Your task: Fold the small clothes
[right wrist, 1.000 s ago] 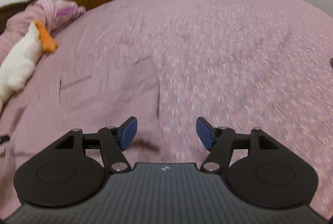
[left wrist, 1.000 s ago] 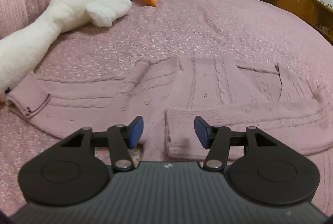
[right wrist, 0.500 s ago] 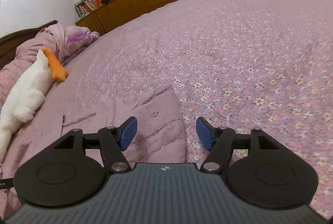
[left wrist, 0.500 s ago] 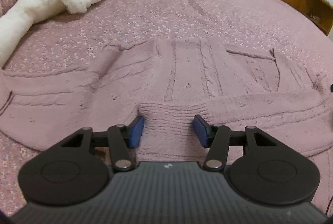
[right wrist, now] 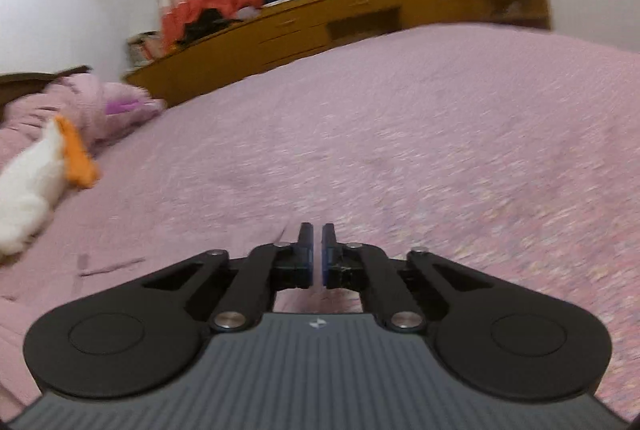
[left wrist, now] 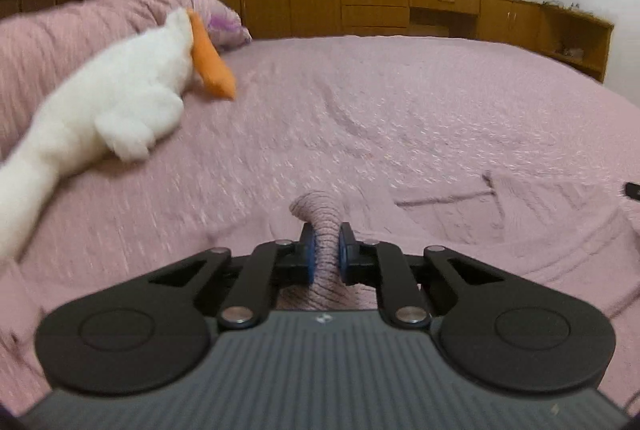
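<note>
A pink knitted sweater (left wrist: 540,214) lies spread on the pink flowered bedspread (left wrist: 400,102). In the left wrist view my left gripper (left wrist: 325,234) is closing on the sweater's ribbed cuff (left wrist: 316,206). The pads press it from both sides and the cuff's end sticks up past the fingertips. In the right wrist view my right gripper (right wrist: 318,230) is shut, with a thin strip of the pink knit pinched between its pads. More of the sweater (right wrist: 120,294) lies to its lower left. Both views are blurred.
A long white plush goose (left wrist: 120,102) with an orange beak lies along the bed's left side, next to pink bedding (left wrist: 60,30) at the headboard. Wooden cabinets (left wrist: 380,10) and a curtained window stand beyond the bed's far edge.
Both grippers stood open; now the left has closed on the cuff and lifted it, tilting its view up. The right has closed at the sweater's edge and tilted up too.
</note>
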Available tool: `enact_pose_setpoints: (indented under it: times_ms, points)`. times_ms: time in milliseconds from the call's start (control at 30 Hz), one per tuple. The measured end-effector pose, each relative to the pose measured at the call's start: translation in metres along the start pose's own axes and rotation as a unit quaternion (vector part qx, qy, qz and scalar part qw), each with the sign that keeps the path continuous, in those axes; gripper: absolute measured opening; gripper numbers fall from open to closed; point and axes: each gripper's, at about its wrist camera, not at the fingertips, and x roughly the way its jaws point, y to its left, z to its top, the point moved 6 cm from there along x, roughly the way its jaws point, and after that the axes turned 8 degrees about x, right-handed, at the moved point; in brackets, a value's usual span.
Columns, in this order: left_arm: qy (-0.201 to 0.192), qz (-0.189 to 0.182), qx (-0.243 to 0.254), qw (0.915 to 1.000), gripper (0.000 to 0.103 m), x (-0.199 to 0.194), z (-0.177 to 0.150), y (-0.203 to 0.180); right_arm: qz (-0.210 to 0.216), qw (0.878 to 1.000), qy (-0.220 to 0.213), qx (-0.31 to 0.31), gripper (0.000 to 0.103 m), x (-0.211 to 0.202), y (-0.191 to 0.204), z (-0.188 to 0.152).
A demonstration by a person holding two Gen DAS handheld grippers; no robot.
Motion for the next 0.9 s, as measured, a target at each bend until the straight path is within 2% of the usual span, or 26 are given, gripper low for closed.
enact_pose_setpoints:
  times_ms: [67, 100, 167, 233, 300, 367, 433, 533, 600, 667, 800, 900]
  points:
    - [0.028, -0.003, 0.003, 0.9996, 0.018, 0.016, -0.003, 0.000, -0.002, 1.000, 0.010, 0.016, 0.003, 0.006, -0.007, 0.001]
    - [0.050, -0.001, 0.001, 0.9987, 0.022, 0.026, -0.009, 0.001, 0.001, 1.000, 0.016, 0.022, 0.003, 0.007, -0.009, 0.000]
    - [0.092, 0.019, 0.001, 0.9956, 0.028, 0.039, -0.022, 0.004, 0.007, 0.999, 0.019, 0.029, 0.004, 0.010, -0.009, 0.001]
    - [0.109, 0.040, 0.001, 0.9933, 0.033, 0.041, -0.032, 0.009, 0.015, 0.999, 0.015, 0.034, 0.004, 0.007, -0.006, 0.002]
    - [0.115, 0.052, -0.004, 0.9920, 0.043, 0.041, -0.040, 0.016, 0.031, 0.999, 0.012, 0.035, 0.012, 0.002, -0.002, 0.003]
    - [0.120, 0.058, 0.001, 0.9910, 0.051, 0.040, -0.045, 0.020, 0.076, 0.995, 0.028, 0.056, 0.023, -0.001, 0.003, 0.001]
    - [0.123, 0.058, 0.018, 0.9905, 0.053, 0.039, -0.048, 0.022, 0.106, 0.991, 0.048, 0.073, 0.028, -0.004, 0.008, -0.002]
    - [0.122, 0.065, 0.030, 0.9899, 0.058, 0.039, -0.049, 0.022, 0.097, 0.994, 0.050, 0.026, 0.033, -0.002, 0.019, -0.009]
    - [0.126, 0.077, 0.033, 0.9885, 0.064, 0.041, -0.050, 0.022, 0.065, 0.996, 0.065, -0.009, 0.036, 0.006, 0.023, -0.017]
    - [0.127, 0.076, 0.022, 0.9887, 0.064, 0.040, -0.053, 0.024, 0.031, 0.995, 0.088, -0.032, 0.036, 0.019, 0.022, -0.029]
    - [0.133, 0.069, -0.007, 0.9887, 0.064, 0.033, -0.052, 0.032, 0.035, 0.995, 0.082, -0.031, 0.036, 0.020, 0.023, -0.031]
    - [0.129, 0.079, -0.008, 0.9884, 0.063, 0.016, -0.045, 0.039, 0.048, 0.995, 0.081, -0.023, 0.048, 0.015, 0.019, -0.032]
